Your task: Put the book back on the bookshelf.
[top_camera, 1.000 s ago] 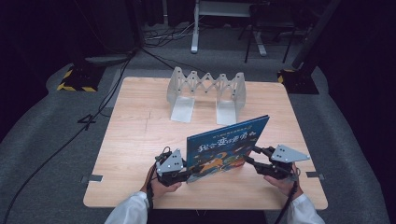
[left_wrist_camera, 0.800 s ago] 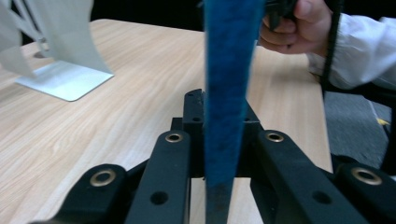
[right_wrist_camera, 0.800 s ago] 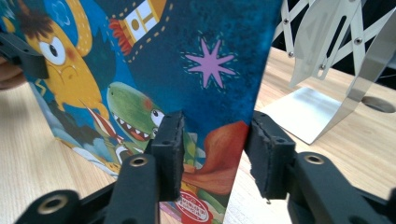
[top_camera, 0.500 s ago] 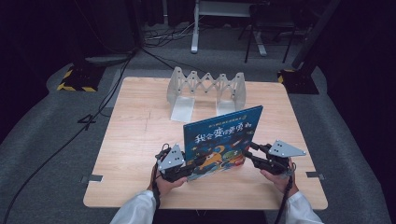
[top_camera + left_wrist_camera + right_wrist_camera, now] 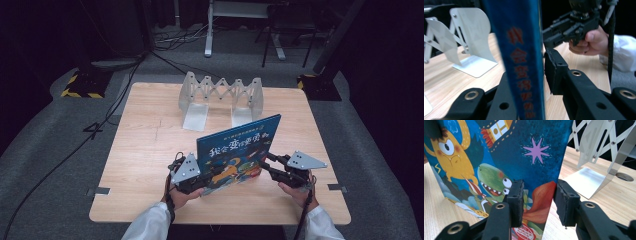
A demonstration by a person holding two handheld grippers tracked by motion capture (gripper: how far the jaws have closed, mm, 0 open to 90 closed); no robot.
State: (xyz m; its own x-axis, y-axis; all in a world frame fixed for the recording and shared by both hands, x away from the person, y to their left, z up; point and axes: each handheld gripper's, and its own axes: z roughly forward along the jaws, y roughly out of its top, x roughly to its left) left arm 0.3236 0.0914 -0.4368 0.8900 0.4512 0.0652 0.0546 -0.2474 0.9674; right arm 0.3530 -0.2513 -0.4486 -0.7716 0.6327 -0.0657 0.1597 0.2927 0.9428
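A blue picture book (image 5: 240, 145) with a monster and a dinosaur on its cover (image 5: 499, 157) stands tilted on its lower edge near the front of the wooden table (image 5: 145, 150). My left gripper (image 5: 199, 183) is shut on its lower left corner. In the left gripper view the blue spine (image 5: 521, 62) runs between the jaws and hides the left one. These jaws have just eased open a little. My right gripper (image 5: 264, 161) straddles the book's right edge. Its jaws have just been closing. One pad (image 5: 515, 200) lies over the cover, and a gap remains on the other side.
An expanding metal book rack (image 5: 220, 97) stands at the table's far middle, behind the book. A black base with yellow stripes (image 5: 80, 85) and cables lie on the floor at the left. The person's hands and white sleeves come in over the front edge.
The book has been raised steeper, its top corner now higher. My left gripper has shifted a little to the left with the book's corner. The right gripper has stayed put.
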